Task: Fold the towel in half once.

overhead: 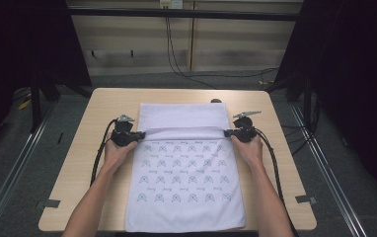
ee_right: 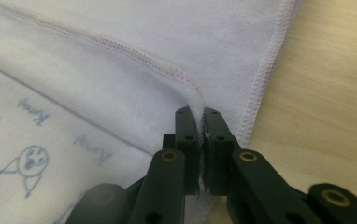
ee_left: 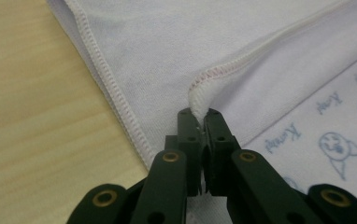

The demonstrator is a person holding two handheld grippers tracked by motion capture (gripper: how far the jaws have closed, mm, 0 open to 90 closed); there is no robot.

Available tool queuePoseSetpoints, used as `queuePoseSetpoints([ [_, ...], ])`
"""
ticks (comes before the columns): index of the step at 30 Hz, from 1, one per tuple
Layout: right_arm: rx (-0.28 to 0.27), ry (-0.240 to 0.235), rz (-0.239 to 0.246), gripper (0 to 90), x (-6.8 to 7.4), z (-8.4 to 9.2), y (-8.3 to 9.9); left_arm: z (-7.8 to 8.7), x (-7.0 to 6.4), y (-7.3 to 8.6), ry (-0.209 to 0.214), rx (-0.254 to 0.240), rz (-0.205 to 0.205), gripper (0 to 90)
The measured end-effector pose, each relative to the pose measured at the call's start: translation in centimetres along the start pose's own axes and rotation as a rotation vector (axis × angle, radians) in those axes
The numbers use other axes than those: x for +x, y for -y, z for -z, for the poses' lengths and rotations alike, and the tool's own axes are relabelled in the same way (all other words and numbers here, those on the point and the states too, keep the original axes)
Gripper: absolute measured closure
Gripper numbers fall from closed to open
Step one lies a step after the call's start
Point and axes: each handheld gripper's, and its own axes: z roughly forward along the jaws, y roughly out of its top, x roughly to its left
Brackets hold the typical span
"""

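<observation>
Towel point(overhead: 184, 173) flat on tabletop point(overhead: 102, 106), far end mid-fold over printed side. Left hand-held gripper point(overhead: 139, 134) and right hand-held gripper point(overhead: 227, 132) each clamped on towel's folded corner. Risk: uneven pull skews fold; thin pinch on hem may slip; dragging bunches lower layer.

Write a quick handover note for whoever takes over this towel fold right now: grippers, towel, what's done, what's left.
Left gripper: shut on the towel's hemmed corner at its left edge.
Right gripper: shut on the matching corner at the right edge.
Towel: flat on the table, printed side up near the person, its top part turned over with the plain side up.
Done: both corners pinched, fold partly laid.
Left: probably finish the fold, then release.
</observation>
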Motion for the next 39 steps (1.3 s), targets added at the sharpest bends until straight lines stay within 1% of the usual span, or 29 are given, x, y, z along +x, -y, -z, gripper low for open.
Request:
queuePoseSetpoints([
  [1,-0.003,-0.034,-0.037,86.5,-0.1,0.1,0.2,0.1,-0.1,0.0,0.002,0.003,0.003,87.4],
  [2,-0.012,-0.052,-0.055,86.5,-0.2,0.3,0.5,0.4,-0.1,0.0,0.004,0.01,-0.002,87.4],
  [3,-0.021,-0.05,-0.057,86.5,-0.1,0.5,0.7,0.6,-0.2,0.0,0.008,0.01,-0.001,87.4],
  [5,-0.028,-0.064,-0.032,86.5,0.1,0.8,0.7,1.4,-0.4,-0.3,0.025,-0.026,0.001,87.4],
  [6,-0.043,-0.068,-0.031,86.5,0.1,1.2,0.7,1.9,-0.6,-0.6,0.03,-0.04,-0.005,87.3],
  [7,-0.066,-0.084,-0.035,86.5,-0.1,1.6,0.5,2.5,-0.7,-0.9,0.04,-0.052,-0.021,87.3],
  [10,-0.124,-0.112,-0.041,86.5,-0.3,3.7,-0.5,4.5,-1.4,-2.2,0.077,-0.109,-0.048,87.2],
  [11,-0.139,-0.11,-0.035,86.5,-0.3,4.5,-1.0,5.2,-1.6,-2.6,0.084,-0.125,-0.055,87.2],
  [13,-0.189,-0.121,-0.027,86.4,-0.3,6.3,-2.1,6.7,-2.0,-3.3,0.126,-0.157,-0.07,87.1],
  [14,-0.213,-0.125,-0.017,86.4,-0.2,7.3,-2.5,7.4,-2.4,-3.4,0.134,-0.171,-0.077,87.1],
  [15,-0.234,-0.145,-0.014,86.4,-0.2,8.1,-2.8,8.2,-2.7,-3.4,0.152,-0.171,-0.088,87.1],
  [16,-0.229,-0.162,-0.005,86.3,-0.1,8.7,-3.0,9.0,-3.0,-3.3,0.159,-0.178,-0.112,87.1],
  [17,-0.23,-0.166,0.019,86.3,0.0,9.4,-3.1,9.7,-3.3,-3.3,0.155,-0.181,-0.131,87.1],
  [20,-0.238,-0.199,0.063,86.3,1.1,11.1,-2.9,11.8,-3.9,-3.1,0.177,-0.192,-0.146,87.1],
  [22,-0.243,-0.189,0.078,86.4,2.0,12.4,-2.7,13.2,-4.5,-3.0,0.197,-0.197,-0.168,87.1],
  [23,-0.256,-0.196,0.085,86.4,2.5,13.2,-2.6,13.9,-4.8,-3.0,0.182,-0.201,-0.184,87.1],
  [24,-0.257,-0.2,0.098,86.5,3.1,14.1,-2.5,14.7,-5.1,-3.0,0.189,-0.21,-0.187,87.1],
  [25,-0.266,-0.211,0.111,86.5,3.6,15.1,-2.5,15.5,-5.2,-3.0,0.206,-0.226,-0.185,87.2],
  [27,-0.284,-0.221,0.133,86.5,4.6,17.1,-2.5,17.2,-5.7,-3.1,0.22,-0.253,-0.193,87.1],
  [28,-0.298,-0.236,0.143,86.5,5.1,18.0,-2.5,18.1,-5.9,-3.2,0.228,-0.271,-0.196,87.1],
  [29,-0.306,-0.238,0.159,86.5,5.6,19.0,-2.5,18.9,-6.2,-3.2,0.238,-0.284,-0.183,87.1],
  [30,-0.312,-0.233,0.179,86.5,6.1,19.9,-2.6,19.7,-6.7,-3.2,0.227,-0.29,-0.184,87.1],
  [31,-0.322,-0.239,0.192,86.5,6.6,20.8,-2.6,20.5,-7.4,-3.2,0.229,-0.312,-0.201,87.1],
  [32,-0.328,-0.235,0.206,86.5,7.1,21.6,-2.6,21.1,-7.9,-3.0,0.234,-0.313,-0.198,87.1],
  [33,-0.327,-0.233,0.215,86.5,7.6,22.4,-2.5,21.6,-8.4,-2.8,0.221,-0.307,-0.189,87.1],
  [35,-0.334,-0.26,0.223,86.5,8.2,23.4,-1.6,22.2,-9.2,-1.9,0.22,-0.299,-0.221,87.1],
  [36,-0.317,-0.269,0.228,86.5,8.4,23.5,-1.0,22.1,-9.4,-1.2,0.226,-0.285,-0.215,87.1],
  [37,-0.294,-0.262,0.239,86.4,8.7,23.4,-0.1,21.6,-9.4,-0.1,0.233,-0.261,-0.207,87.1],
  [39,-0.247,-0.278,0.228,86.4,8.9,22.5,1.9,20.5,-9.4,1.5,0.223,-0.212,-0.218,87.1],
])
